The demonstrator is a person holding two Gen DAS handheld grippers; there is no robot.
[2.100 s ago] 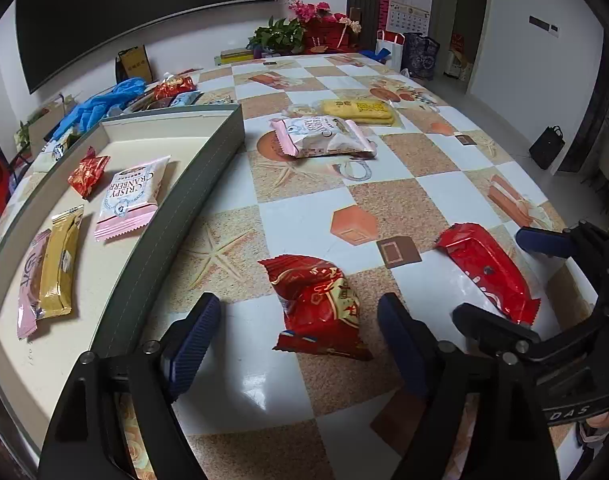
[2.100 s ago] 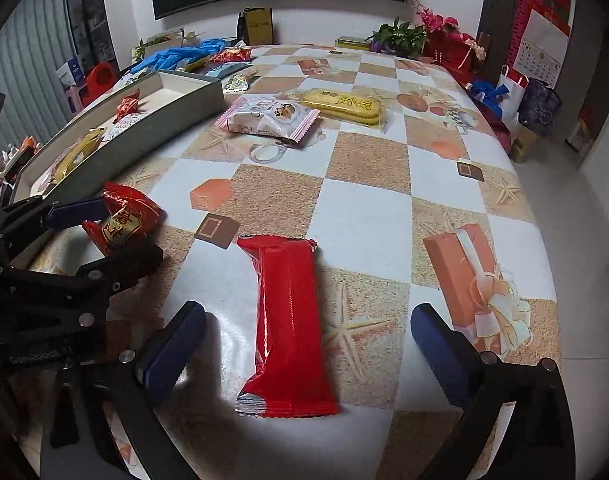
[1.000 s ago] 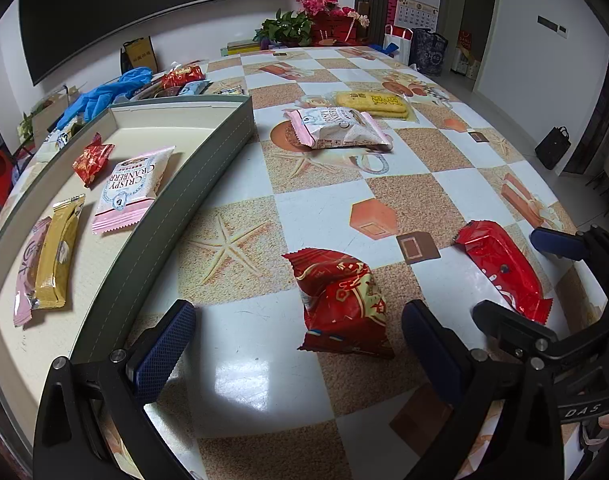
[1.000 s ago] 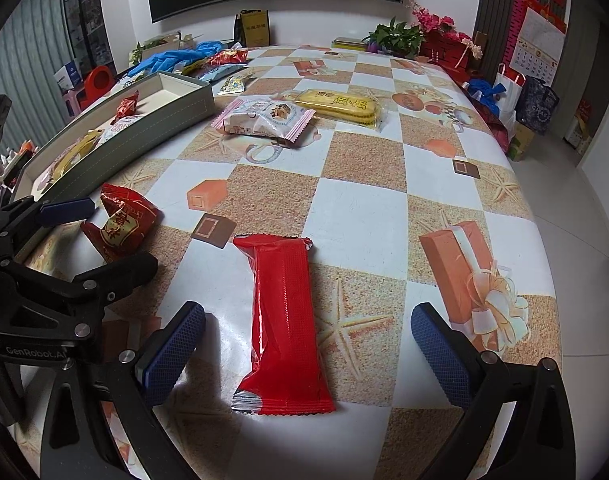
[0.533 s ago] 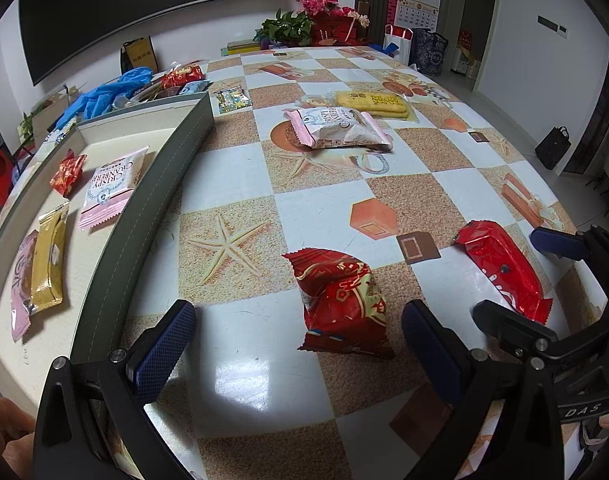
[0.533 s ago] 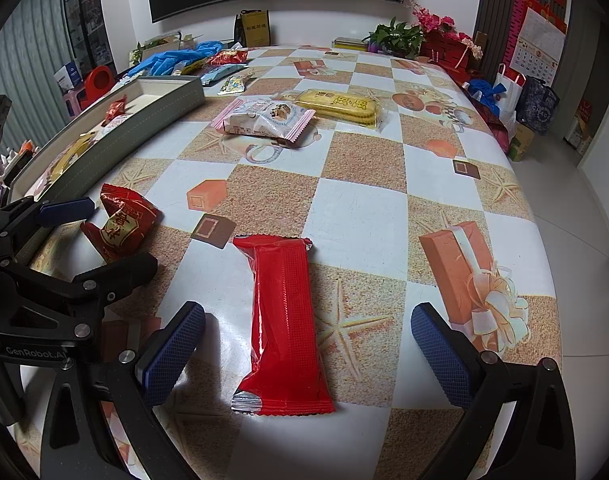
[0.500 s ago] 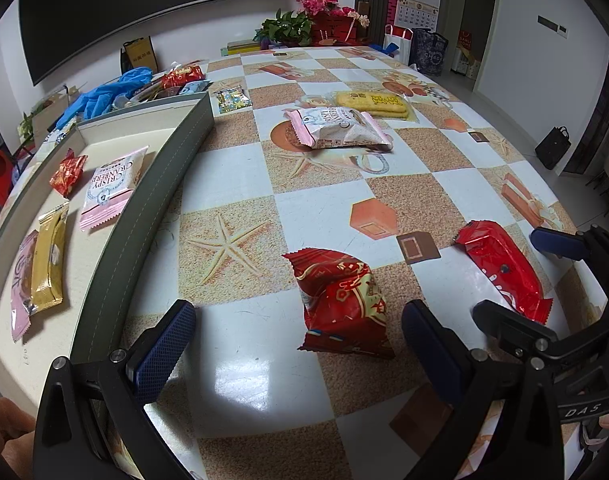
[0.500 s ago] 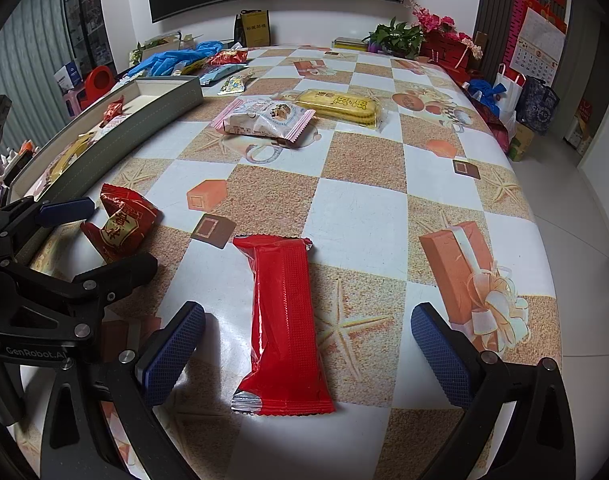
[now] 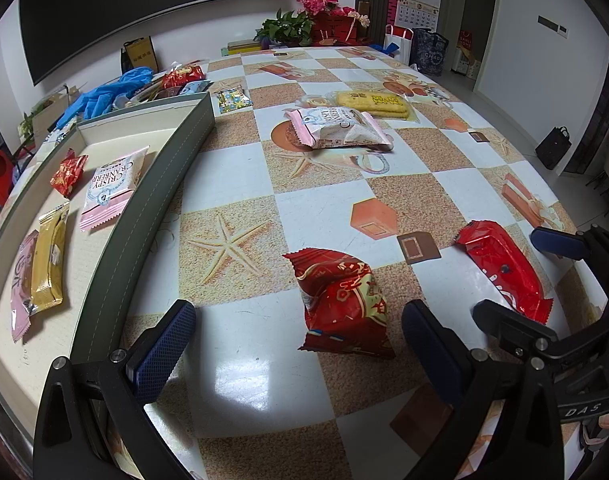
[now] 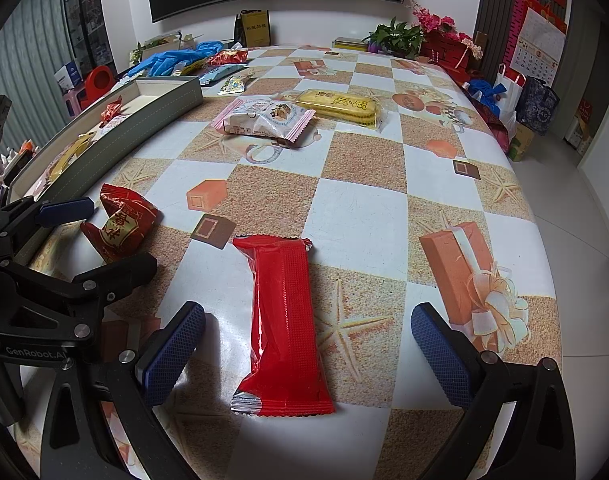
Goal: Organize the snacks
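In the left wrist view the left tool [image 9: 296, 344] gapes wide at the bottom of the frame, empty, around a crinkled red snack packet [image 9: 340, 304] on the desk [image 9: 240, 184], and shows the grey tray [image 9: 144, 200] at left holding four packets. The right wrist view shows the right tool [image 10: 308, 344] equally spread and empty around a long red wafer bar [image 10: 284, 328] at lower centre, with the tray's contents mostly hidden behind its wall.

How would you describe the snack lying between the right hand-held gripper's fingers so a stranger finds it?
On the checkered table, look at the near edge, right of the grey tray. The long red bar wrapper lies there: flat and plain, unlike the crumpled red pouch with gold print.
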